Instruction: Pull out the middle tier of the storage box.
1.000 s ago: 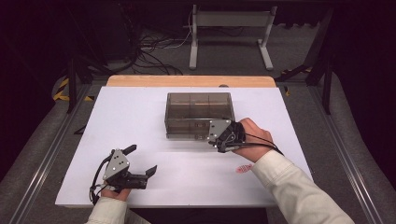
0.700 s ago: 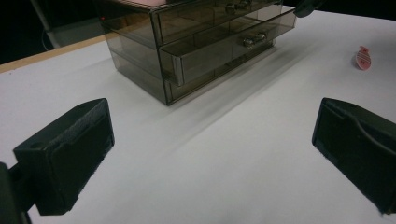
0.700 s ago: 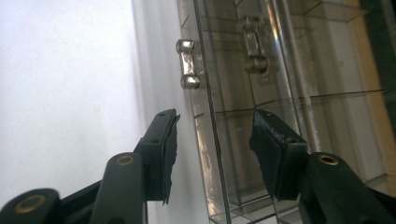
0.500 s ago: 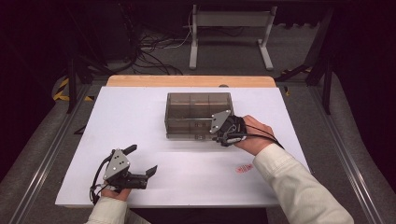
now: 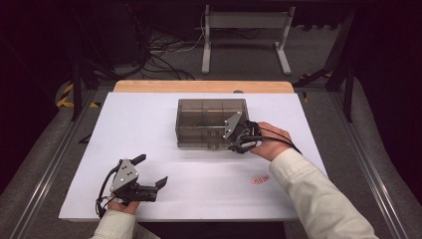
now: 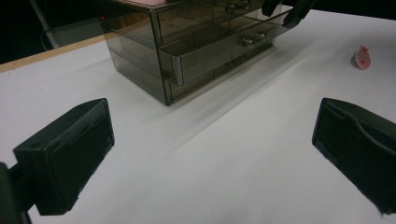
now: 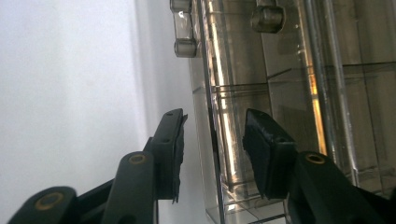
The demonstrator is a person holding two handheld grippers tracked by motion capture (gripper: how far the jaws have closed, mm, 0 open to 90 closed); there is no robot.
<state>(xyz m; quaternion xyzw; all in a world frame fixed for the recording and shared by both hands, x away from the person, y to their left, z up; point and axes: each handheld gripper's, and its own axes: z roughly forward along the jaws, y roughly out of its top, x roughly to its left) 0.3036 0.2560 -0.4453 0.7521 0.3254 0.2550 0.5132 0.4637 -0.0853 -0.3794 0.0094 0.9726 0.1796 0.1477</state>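
Nearest the person, the left gripper [image 5: 149, 172] rests low on the white counter [image 5: 149, 124], its fingers [image 6: 70, 154] spread wide and empty. Right of it lies a small red tag [image 5: 260, 179]. Farther back, the right gripper [image 5: 238, 142] straddles the front panel of a slightly pulled-out drawer [image 6: 219, 51] of the smoky drawer box [image 5: 211, 119], fingers [image 7: 266, 149] not clamped

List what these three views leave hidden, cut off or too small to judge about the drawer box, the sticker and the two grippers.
- Drawer box: contents unreadable through its smoky walls in the high view.
- Red sticker: print too small in the high view.
- Right gripper: fingers straddle the drawer front; contact can't be judged, and the frame's bottom edge cuts it off.
- Left gripper: open, its body cut off by the frame.
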